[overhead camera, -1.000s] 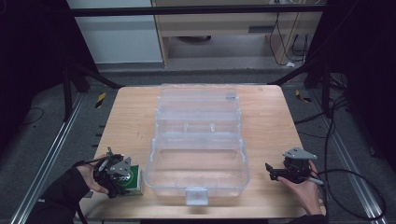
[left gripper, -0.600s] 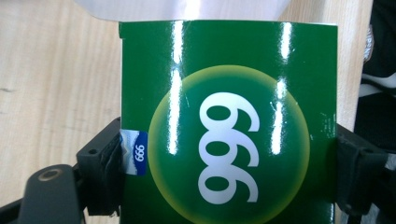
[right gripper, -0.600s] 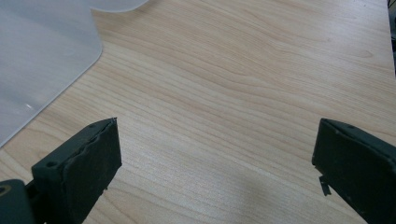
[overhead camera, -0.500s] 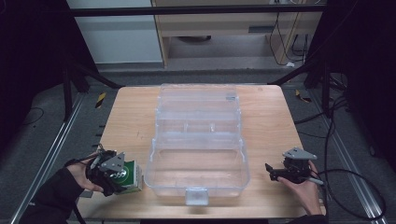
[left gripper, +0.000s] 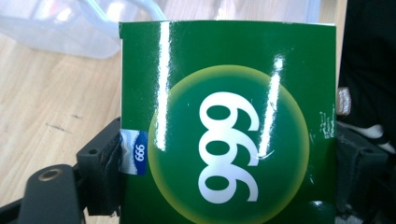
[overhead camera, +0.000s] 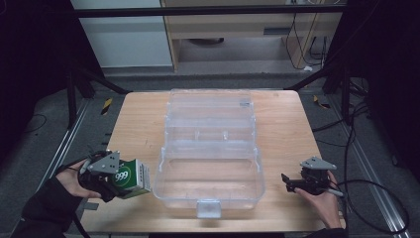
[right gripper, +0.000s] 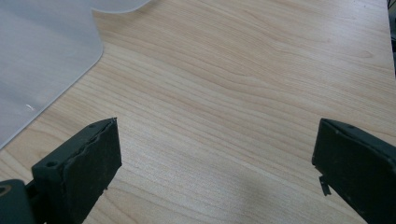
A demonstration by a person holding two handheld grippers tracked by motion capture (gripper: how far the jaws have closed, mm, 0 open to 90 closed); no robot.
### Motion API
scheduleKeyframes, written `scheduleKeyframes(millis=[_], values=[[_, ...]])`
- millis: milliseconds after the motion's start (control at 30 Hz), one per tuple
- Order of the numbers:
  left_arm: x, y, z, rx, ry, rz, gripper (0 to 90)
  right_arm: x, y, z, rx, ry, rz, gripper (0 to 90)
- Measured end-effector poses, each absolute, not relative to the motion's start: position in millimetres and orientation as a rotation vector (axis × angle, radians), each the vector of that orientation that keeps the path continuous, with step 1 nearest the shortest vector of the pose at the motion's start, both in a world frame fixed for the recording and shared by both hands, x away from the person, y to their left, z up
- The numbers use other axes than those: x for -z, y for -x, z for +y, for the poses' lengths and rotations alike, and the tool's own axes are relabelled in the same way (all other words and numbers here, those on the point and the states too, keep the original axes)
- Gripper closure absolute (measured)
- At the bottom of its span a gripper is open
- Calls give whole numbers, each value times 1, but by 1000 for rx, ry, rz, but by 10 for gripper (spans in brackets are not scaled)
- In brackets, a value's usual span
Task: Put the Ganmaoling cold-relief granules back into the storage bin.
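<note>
Left gripper [overhead camera: 116, 179] at about 8 o'clock on the table [overhead camera: 282, 124], jaws clamped on the two side faces of a green box [overhead camera: 130, 177] printed "999". In the left gripper view the box [left gripper: 229, 121] sits square between the black jaws, printed face toward the camera, held firm.

Change over the last second: the box was lying flatter and lower against the table edge, tucked under the gripper. Now it is tipped up and shifted a little toward 3 o'clock, nearer the clear plastic case [overhead camera: 210, 163]. Its right edge stands just beside the case's front-left corner, not touching as far as I can tell. Whether the box is fully off the wood, cannot tell.

Clear case open at table centre: deep front tray at 6 o'clock, lid and shallower trays running back toward 12. Front tray looks empty.

Right gripper [overhead camera: 287, 182] at about 4 o'clock, well apart from the case's right wall. No shift in it across the second. Right gripper view: jaws spread wide, nothing between them but bare wood; a corner of the case [right gripper: 42, 60] at upper left.

Judgement: pick-up is done and the carry has begun. Next comes lifting over the case's near wall and setting the box into the front tray. Risk: catching the rim.
</note>
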State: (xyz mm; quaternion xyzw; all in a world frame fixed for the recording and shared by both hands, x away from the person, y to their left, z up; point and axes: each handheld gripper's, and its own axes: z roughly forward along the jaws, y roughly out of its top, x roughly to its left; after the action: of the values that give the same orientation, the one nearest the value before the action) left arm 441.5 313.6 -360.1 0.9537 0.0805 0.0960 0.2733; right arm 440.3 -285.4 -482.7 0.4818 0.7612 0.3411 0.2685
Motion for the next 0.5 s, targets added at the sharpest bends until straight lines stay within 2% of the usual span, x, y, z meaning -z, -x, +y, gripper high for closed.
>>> scheduleKeyframes(millis=[500], values=[[331, -437, 317, -329, -2432, 236, 154, 483, -440, -286, -919, -1296, 2052, 18]])
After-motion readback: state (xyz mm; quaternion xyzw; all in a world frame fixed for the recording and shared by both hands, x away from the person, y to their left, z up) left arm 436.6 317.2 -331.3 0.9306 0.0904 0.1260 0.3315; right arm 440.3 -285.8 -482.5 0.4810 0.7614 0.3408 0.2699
